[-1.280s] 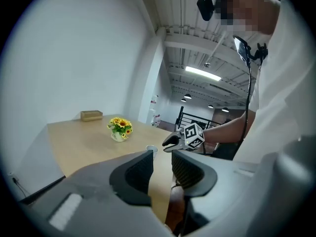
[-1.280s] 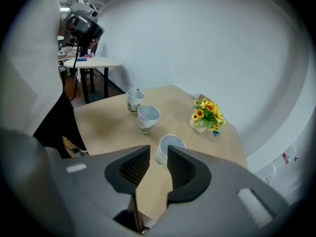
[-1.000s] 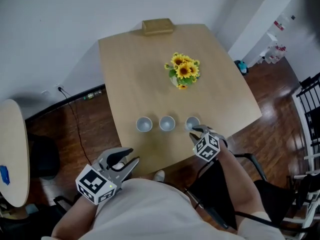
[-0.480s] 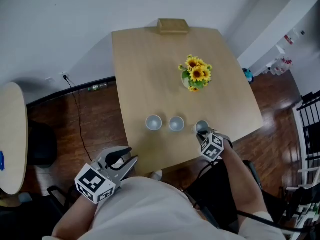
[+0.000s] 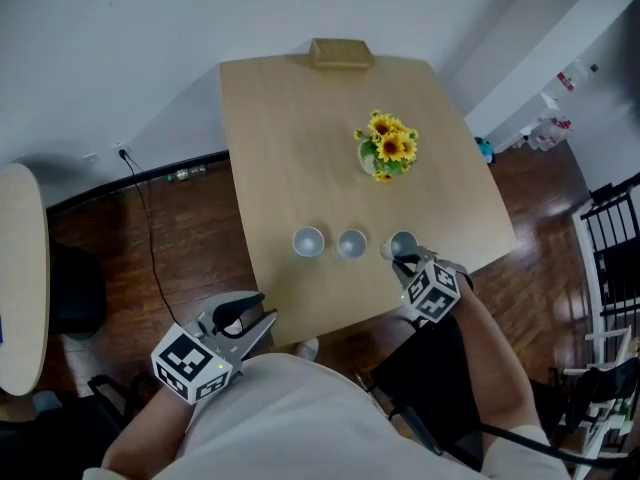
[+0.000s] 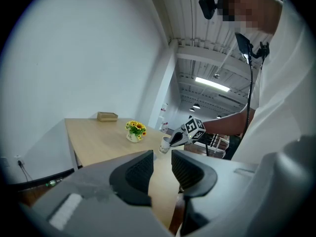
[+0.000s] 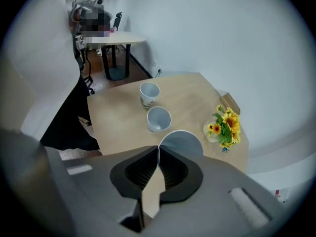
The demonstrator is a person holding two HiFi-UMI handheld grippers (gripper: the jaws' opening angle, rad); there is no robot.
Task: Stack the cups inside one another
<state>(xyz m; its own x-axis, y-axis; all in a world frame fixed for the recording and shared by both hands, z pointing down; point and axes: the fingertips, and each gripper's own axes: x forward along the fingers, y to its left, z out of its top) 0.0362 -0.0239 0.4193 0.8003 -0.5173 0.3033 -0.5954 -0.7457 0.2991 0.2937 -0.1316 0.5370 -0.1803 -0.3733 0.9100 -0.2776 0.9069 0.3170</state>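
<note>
3 pale upright cups in a row, left cup, middle cup, right cup rim-pinched by right claw

We see soft, even light over the head view: the pale surface is bright, the floor at nine o'clock dim. Both claw views bulge and go black at their corners. In the left one, strip lights glare at one o'clock, and the left claw, close to the lens, looks soft.

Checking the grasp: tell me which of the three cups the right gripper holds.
The right-end cup: the right gripper pinches its rim, while the middle cup and left cup stand untouched.
</note>
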